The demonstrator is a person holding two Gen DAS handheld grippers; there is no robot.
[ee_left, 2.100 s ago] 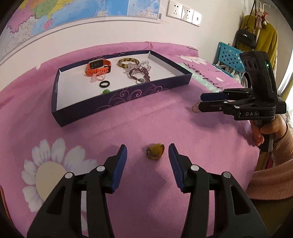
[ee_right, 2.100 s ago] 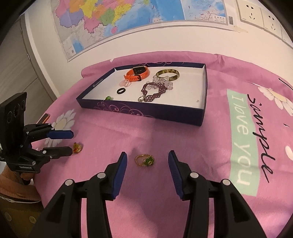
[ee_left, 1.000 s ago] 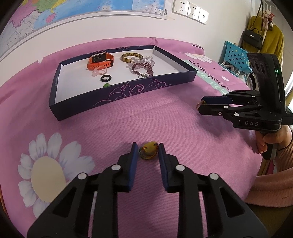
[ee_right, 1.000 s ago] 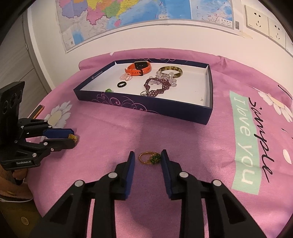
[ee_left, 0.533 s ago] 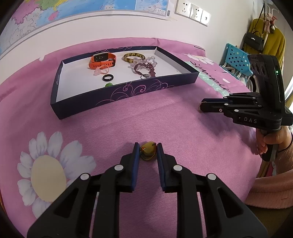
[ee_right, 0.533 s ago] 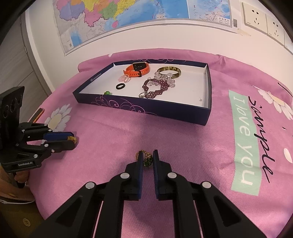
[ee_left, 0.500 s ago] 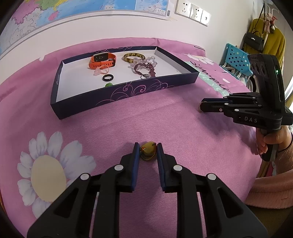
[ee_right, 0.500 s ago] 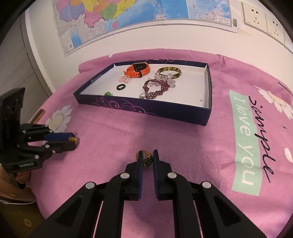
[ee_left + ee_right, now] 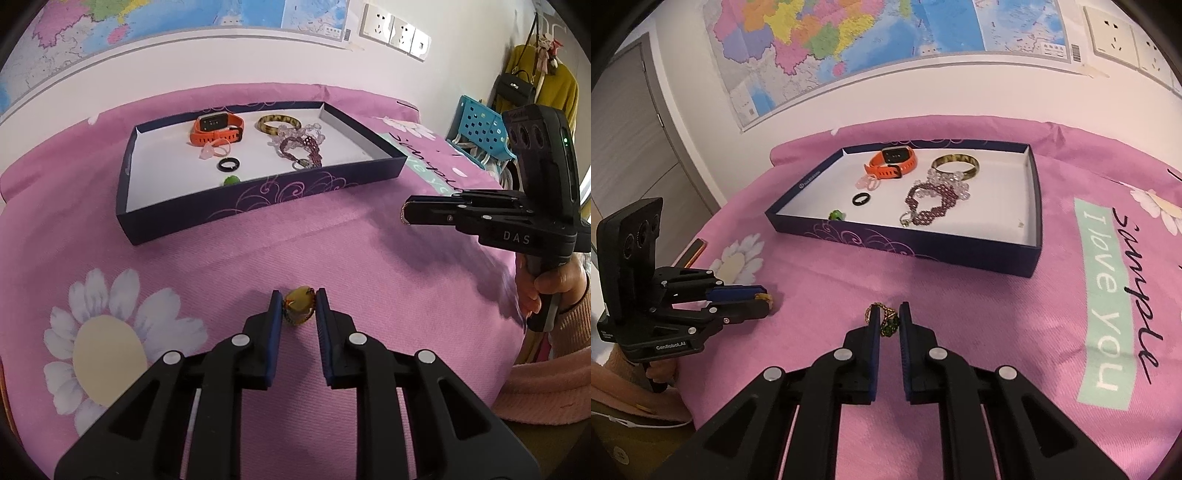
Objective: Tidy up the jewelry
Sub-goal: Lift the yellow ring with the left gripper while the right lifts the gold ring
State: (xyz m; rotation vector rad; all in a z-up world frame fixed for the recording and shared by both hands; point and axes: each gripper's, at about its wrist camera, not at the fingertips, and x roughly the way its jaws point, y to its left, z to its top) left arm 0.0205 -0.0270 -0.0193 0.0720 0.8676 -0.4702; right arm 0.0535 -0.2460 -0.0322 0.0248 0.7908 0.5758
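My left gripper (image 9: 298,309) is shut on a yellow-stone ring (image 9: 298,305) and holds it just above the pink cloth; it also shows in the right wrist view (image 9: 761,301). My right gripper (image 9: 887,320) is shut on a gold ring with a green stone (image 9: 888,322); it also shows in the left wrist view (image 9: 406,214). A dark blue tray (image 9: 258,197) (image 9: 908,245) lies beyond both, holding an orange watch (image 9: 217,127), a bangle (image 9: 277,123), a beaded bracelet (image 9: 301,147), a black ring (image 9: 228,164) and a green bead (image 9: 231,180).
The pink tablecloth (image 9: 369,280) has daisy prints and a green "I love you" panel (image 9: 1108,280). A wall with a map and sockets stands behind. A blue basket (image 9: 480,133) and hanging clothes are at the far right. An orange-edged object (image 9: 694,251) lies at the table's left edge.
Both grippers closed from wide open onto their rings. In the last half second both lifted slightly and moved toward the tray with the rings held.
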